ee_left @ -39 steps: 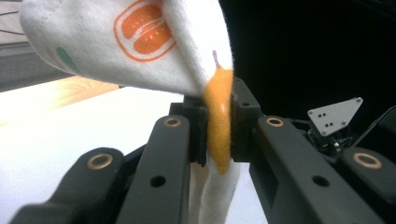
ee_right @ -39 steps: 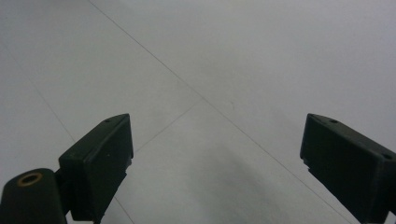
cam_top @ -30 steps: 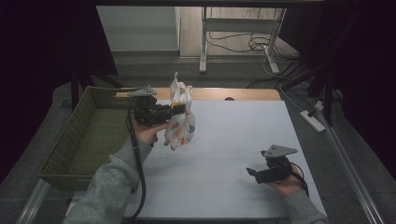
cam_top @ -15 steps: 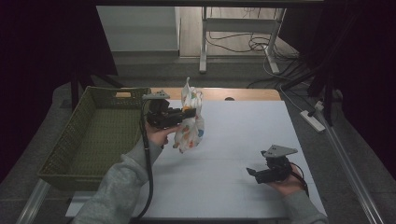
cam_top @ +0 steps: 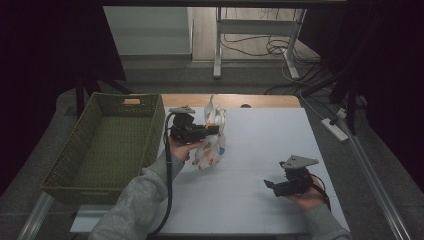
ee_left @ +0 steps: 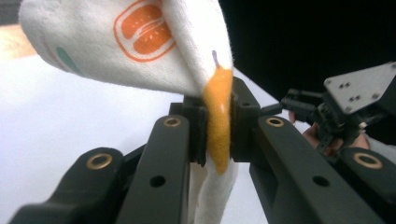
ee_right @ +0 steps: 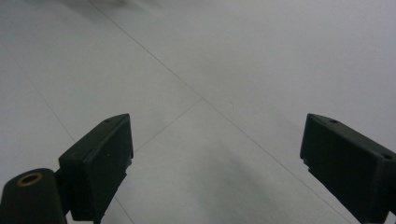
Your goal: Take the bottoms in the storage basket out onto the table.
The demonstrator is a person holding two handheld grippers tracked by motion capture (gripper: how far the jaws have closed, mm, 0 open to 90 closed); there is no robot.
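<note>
So on the far left there's a green woven basket (cam_top: 105, 145) sitting on the counter (cam_top: 260, 200), nothing in it as far as I can see. Just right of its rim the left tongs (cam_top: 212, 131) are clamped on a white cloth (cam_top: 212, 145) with orange and teal prints, holding it bunched up above the white sheet. From the left gripper view the pads pinch an orange-printed fold of the cloth (ee_left: 140, 42), and honestly that's a thin bite: only a narrow edge sits between them while the rest hangs and flops over the top.

My worry is the cloth sliding out if the hand swings toward the basket too fast, since the dangling weight pulls on that little pinch. The loose bottom could also catch on the basket rim and drag.

Over on the right, the right tongs (cam_top: 272, 185) rest low near the counter's near edge, spread wide with nothing between them (ee_right: 215, 158), well apart from the cloth.
</note>
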